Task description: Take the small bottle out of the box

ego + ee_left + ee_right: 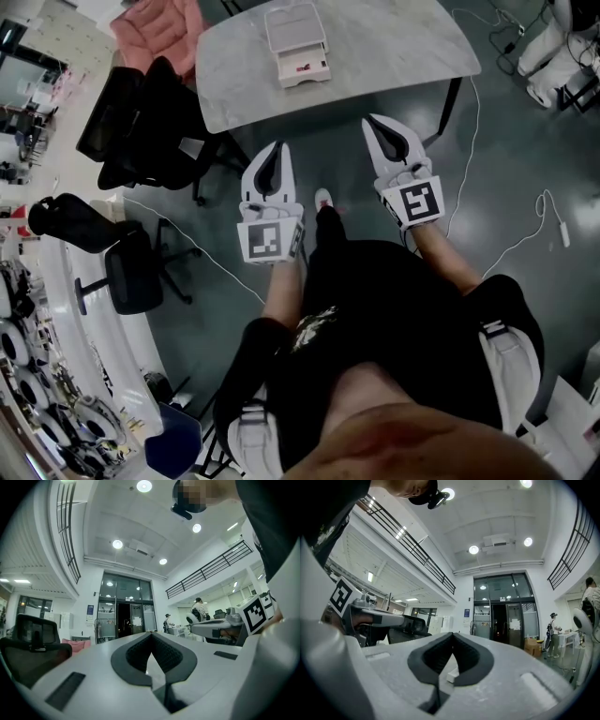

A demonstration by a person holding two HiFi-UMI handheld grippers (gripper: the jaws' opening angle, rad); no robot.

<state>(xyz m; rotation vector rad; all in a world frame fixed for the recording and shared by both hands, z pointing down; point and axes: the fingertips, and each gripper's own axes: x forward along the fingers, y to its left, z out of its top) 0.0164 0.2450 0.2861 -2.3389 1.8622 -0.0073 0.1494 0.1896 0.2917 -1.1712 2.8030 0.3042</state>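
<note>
Up near the top of the head view sits the pale tabletop, and the white box is on it with its lid flipped open toward the far side. I can see a small reddish speck inside the box's front half, but it's too tiny for me to say if that's the small bottle. So as far as I can tell the bottle isn't out, and neither gripper is anywhere on it.

Both grippers are off the tabletop, on the near side of its edge and above the dark floor. The left gripper is a bit nearer to me and just short of the table's edge. The right gripper has its tips roughly level with that edge, below and to the right of the box. Both point toward the table.

In the left gripper view the fingers are pressed tip to tip with nothing caught between them. Same deal on the right: fingers closed, tips meeting. Through the hole behind the right tips there's a white bit; it looks far off and I can't tell what it is.

Left of the table there's a black office chair, a second one closer to me, and a pink seat in the far corner. A white cable snakes across the floor on the right.
</note>
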